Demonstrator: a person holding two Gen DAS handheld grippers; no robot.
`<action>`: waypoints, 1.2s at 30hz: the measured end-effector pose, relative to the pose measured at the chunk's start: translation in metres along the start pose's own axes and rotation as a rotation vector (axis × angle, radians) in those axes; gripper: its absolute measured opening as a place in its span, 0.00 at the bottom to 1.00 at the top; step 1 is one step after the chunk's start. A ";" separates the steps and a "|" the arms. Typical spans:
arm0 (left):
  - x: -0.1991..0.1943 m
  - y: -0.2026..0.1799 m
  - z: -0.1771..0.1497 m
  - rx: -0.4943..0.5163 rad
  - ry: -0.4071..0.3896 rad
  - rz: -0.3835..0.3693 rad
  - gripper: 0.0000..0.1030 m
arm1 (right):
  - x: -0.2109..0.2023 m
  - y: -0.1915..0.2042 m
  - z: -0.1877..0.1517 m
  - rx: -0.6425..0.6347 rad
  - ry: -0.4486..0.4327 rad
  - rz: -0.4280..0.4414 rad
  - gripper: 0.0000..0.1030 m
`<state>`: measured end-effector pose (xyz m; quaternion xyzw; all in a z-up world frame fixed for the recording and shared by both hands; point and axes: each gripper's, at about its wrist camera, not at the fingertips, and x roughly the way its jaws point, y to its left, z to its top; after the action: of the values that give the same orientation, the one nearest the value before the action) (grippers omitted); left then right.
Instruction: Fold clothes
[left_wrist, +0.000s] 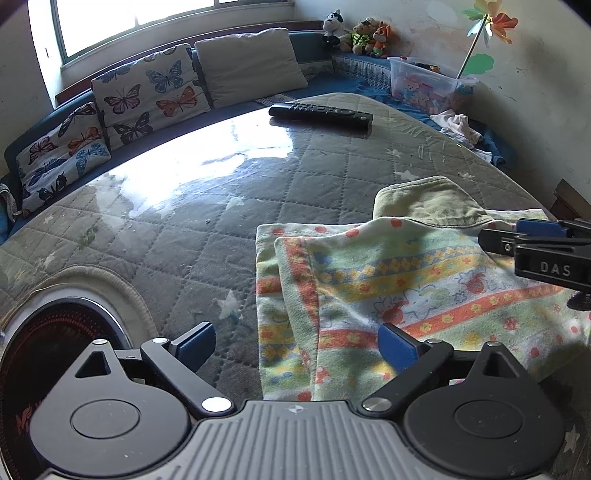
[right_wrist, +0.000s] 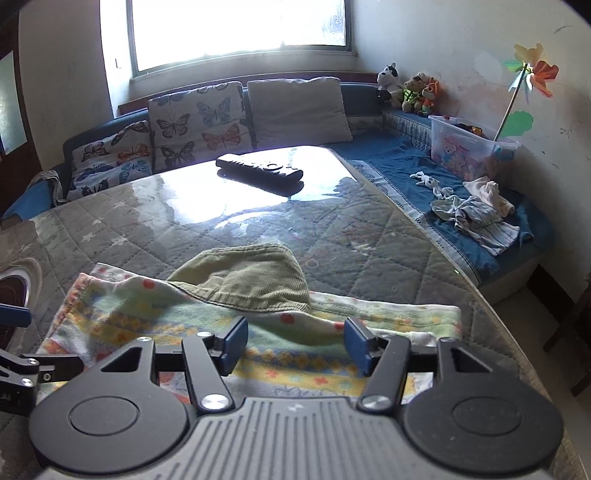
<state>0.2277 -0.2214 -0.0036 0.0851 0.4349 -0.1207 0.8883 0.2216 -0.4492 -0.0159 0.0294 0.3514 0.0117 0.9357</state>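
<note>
A patterned cloth (left_wrist: 424, 295) with orange, yellow and green stripes lies folded on the quilted table (left_wrist: 207, 229), over an olive-green garment (left_wrist: 424, 199). My left gripper (left_wrist: 295, 345) is open, its jaws astride the cloth's left folded edge. My right gripper (right_wrist: 295, 341) is open above the cloth (right_wrist: 155, 314), just in front of the olive garment (right_wrist: 243, 277). The right gripper also shows at the right edge of the left wrist view (left_wrist: 532, 240).
A black remote (left_wrist: 321, 115) lies at the far side of the table (right_wrist: 369, 251). Butterfly cushions (left_wrist: 147, 96) line a blue sofa. More clothes (right_wrist: 476, 214) lie on the sofa at right, beside a plastic toy bin (right_wrist: 469, 147).
</note>
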 end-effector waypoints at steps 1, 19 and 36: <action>-0.001 0.001 -0.001 -0.003 0.000 0.001 0.94 | -0.004 0.001 -0.001 -0.002 -0.004 0.004 0.60; -0.022 0.008 -0.032 -0.015 -0.010 0.003 0.97 | -0.060 0.027 -0.060 -0.037 -0.020 -0.012 0.75; -0.046 0.008 -0.061 0.013 -0.022 -0.022 1.00 | -0.084 0.048 -0.076 -0.021 -0.051 -0.015 0.98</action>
<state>0.1570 -0.1921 -0.0037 0.0849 0.4250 -0.1341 0.8912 0.1082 -0.4014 -0.0153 0.0173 0.3277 0.0076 0.9446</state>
